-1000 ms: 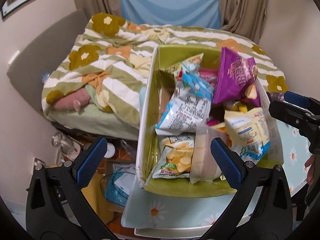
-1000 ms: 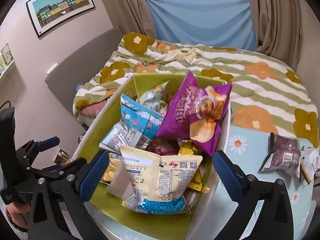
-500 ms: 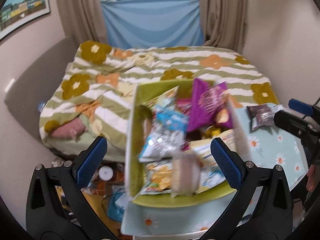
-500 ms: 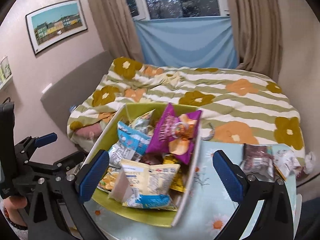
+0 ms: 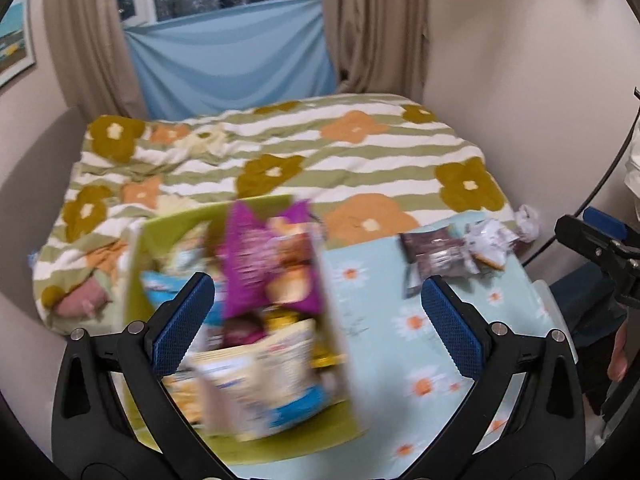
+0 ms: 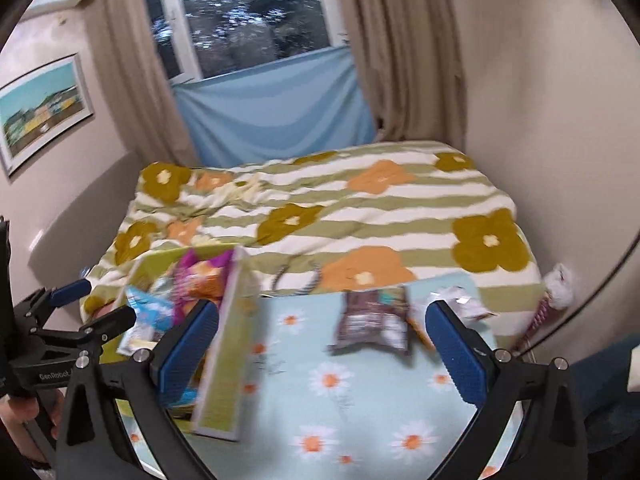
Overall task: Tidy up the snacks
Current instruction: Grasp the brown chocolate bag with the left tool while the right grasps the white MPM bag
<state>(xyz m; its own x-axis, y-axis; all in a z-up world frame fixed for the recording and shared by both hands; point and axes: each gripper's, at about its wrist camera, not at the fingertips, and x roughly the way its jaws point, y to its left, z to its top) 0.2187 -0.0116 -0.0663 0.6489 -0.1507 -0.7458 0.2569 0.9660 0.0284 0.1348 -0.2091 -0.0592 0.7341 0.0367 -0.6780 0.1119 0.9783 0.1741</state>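
Observation:
A green fabric box full of snack bags stands on the left of a daisy-print table; a purple chip bag sticks up in it. The box also shows in the right wrist view. A dark brown snack packet and a silvery packet lie on the table to the right; they also show in the left wrist view. My left gripper is open and empty above the box's right side. My right gripper is open and empty, above the table left of the brown packet.
A bed with a striped flower quilt lies behind the table. Curtains and a blue cloth hang at the window. A framed picture is on the left wall. The right gripper shows at the right edge.
Both grippers have pulled back and up from the box and swung right, so the table and loose packets come into view. Both stay open and empty.

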